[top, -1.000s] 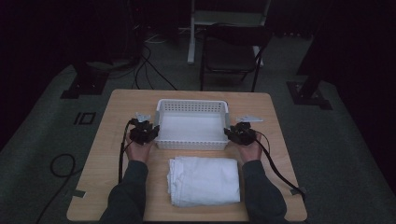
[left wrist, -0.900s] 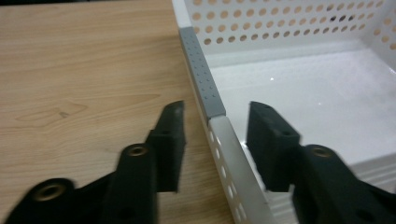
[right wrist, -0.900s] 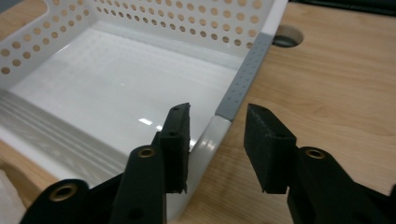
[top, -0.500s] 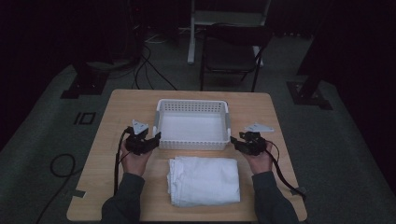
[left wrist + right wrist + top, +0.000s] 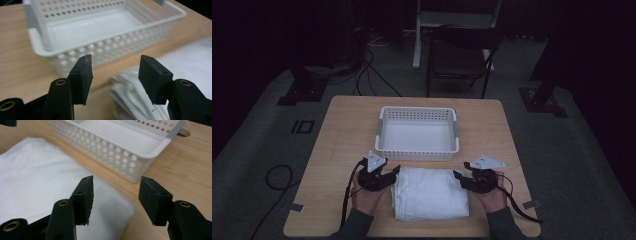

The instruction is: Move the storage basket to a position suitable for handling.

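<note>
Folded white cloth (image 5: 430, 194) lies on the worktop just in front of the empty basket (image 5: 418, 133) (nothing moved in yet); left gripper (image 5: 388, 175) and right gripper (image 5: 461, 177) flank it, fingers spread, grasp and transfer remaining

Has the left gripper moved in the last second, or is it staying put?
Yes. The left gripper has pulled back from the white basket toward the person, and now sits at the left edge of the folded white cloth, jaws open.
</note>
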`<state>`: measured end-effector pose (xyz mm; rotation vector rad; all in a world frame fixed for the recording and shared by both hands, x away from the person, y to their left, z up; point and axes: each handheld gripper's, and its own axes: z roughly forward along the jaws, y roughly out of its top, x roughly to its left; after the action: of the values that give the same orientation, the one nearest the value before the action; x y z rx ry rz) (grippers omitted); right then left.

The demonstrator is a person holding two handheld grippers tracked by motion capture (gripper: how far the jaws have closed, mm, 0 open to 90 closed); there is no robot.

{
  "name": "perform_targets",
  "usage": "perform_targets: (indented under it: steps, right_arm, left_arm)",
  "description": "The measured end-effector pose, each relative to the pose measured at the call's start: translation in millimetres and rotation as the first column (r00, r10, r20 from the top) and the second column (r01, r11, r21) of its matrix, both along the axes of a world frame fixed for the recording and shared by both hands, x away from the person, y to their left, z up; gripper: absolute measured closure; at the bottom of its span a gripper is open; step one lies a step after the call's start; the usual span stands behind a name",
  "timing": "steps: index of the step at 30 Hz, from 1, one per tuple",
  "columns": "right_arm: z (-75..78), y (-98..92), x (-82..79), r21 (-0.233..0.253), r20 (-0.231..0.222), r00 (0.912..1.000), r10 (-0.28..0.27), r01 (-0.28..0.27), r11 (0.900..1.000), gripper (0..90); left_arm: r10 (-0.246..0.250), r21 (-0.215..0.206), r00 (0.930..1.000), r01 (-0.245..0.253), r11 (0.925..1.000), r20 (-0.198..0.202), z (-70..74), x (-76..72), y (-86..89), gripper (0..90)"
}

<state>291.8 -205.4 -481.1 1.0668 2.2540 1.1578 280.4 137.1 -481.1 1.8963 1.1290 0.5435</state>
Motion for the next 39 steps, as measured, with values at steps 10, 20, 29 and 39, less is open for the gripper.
perform_targets:
  steps: [10, 20, 29, 39]
  right_arm:
    - [-16.9, -8.6, -35.0, 0.012, -0.033, 0.9991, 0.028, -0.028, 1.0, 44.3]
    - [-34.8, -4.4, -46.5, -0.015, -0.084, 0.9935, 0.076, -0.078, 0.997, 45.1]
    - [-45.8, 5.2, -35.2, -0.031, -0.113, 0.9905, 0.079, -0.083, 0.996, 46.2]
    - [-47.1, 18.2, -17.2, -0.036, -0.101, 0.9915, 0.082, -0.086, 0.996, 46.1]
  left_arm:
    - [-0.085, -0.051, 0.9956, 0.083, 0.9953, -0.04, -6.5, -30.1, -6.4, 45.3]
    - [-0.139, -0.002, 0.9837, 0.14, 0.9902, -0.114, -34.5, -41.3, -17.4, 46.3]
    - [-0.13, 0.025, 0.9848, 0.133, 0.9908, -0.115, -41.4, -34.7, -18.3, 49.1]
    - [-0.075, 0.049, 0.9915, 0.08, 0.9956, -0.106, -40.8, -19.7, -9.9, 49.8]
